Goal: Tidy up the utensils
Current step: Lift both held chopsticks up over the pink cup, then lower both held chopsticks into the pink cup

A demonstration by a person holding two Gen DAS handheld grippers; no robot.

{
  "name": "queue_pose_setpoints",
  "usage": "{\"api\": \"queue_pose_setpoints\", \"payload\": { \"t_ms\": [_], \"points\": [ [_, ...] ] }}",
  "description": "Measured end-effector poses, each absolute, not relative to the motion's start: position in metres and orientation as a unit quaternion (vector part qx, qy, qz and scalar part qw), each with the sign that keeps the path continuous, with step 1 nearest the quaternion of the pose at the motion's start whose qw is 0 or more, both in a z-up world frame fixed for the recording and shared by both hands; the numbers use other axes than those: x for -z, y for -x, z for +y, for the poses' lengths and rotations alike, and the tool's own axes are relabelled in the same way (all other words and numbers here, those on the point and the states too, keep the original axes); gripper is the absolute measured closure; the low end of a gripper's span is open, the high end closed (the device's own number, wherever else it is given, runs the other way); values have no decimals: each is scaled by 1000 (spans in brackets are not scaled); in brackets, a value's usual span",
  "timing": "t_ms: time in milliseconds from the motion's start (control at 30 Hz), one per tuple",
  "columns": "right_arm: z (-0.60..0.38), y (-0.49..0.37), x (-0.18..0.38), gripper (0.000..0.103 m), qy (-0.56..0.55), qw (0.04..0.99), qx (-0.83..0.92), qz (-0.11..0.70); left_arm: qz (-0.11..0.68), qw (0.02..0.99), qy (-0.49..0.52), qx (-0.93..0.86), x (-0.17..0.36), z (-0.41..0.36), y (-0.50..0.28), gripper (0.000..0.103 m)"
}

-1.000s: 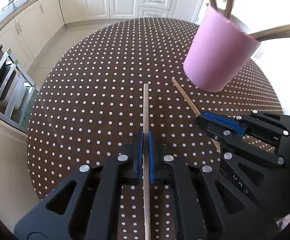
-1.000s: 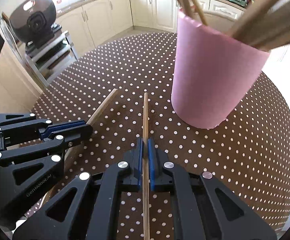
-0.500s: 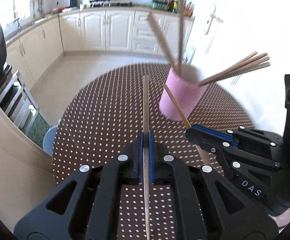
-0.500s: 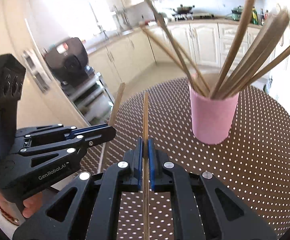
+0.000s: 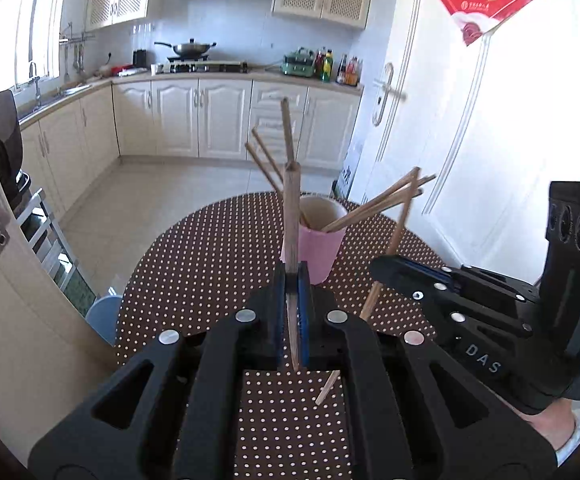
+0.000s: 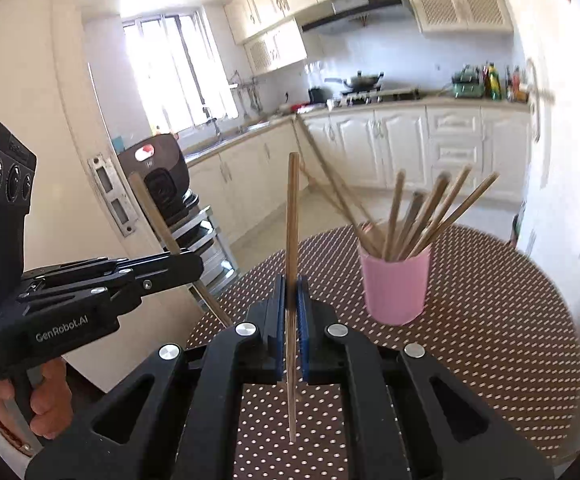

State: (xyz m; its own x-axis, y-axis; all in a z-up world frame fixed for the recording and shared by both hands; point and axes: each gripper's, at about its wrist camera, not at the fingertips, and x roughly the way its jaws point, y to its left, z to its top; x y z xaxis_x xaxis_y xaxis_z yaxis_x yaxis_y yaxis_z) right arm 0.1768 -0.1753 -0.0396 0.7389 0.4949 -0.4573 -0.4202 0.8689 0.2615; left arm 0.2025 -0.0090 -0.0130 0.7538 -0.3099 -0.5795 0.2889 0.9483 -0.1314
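A pink cup point(image 5: 316, 246) point(image 6: 395, 282) holding several wooden chopsticks stands on the brown dotted round table point(image 5: 209, 256) point(image 6: 502, 304). My left gripper point(image 5: 291, 276) is shut on one wooden chopstick point(image 5: 291, 208) that points up and forward, just in front of the cup. My right gripper point(image 6: 291, 292) is shut on another chopstick point(image 6: 292, 216), left of the cup. Each gripper shows in the other's view: the right gripper point(image 5: 378, 266) with its chopstick point(image 5: 400, 224), the left gripper point(image 6: 193, 264) with its chopstick point(image 6: 149, 212). Both are raised above the table.
Cream kitchen cabinets point(image 5: 201, 116) and a counter with a stove and wok point(image 5: 189, 46) run along the back. A white door point(image 5: 470, 140) is at right. A metal rack with a dark appliance point(image 6: 165, 176) stands left of the table. A blue stool point(image 5: 103, 316) sits beside the table.
Both grippers have risen and tilted up with their chopsticks off the table. The cup now looks smaller and farther away, and the kitchen's upper walls have come into view.
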Motion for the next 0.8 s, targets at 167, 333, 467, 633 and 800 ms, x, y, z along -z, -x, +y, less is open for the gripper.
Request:
{"api": "queue_pose_setpoints", "payload": {
  "t_ms": [167,333,467,633,800],
  "points": [
    [-194,-166,21,99,-64,949,-221,217,289,944,21,158,0,-9,-199,97],
    [-212,-156,2,99,-64,966,-190,165,272,949,32,156,-15,-17,-199,97],
    [-229,-157,-2,99,-69,973,-171,139,252,954,36,157,-30,-21,-206,97],
    [-246,-163,-5,99,-70,982,-131,118,235,958,43,157,-42,-27,-223,97],
    [-263,-176,-3,99,-75,988,-96,92,210,966,44,143,-54,-31,-242,97]
  ]
}}
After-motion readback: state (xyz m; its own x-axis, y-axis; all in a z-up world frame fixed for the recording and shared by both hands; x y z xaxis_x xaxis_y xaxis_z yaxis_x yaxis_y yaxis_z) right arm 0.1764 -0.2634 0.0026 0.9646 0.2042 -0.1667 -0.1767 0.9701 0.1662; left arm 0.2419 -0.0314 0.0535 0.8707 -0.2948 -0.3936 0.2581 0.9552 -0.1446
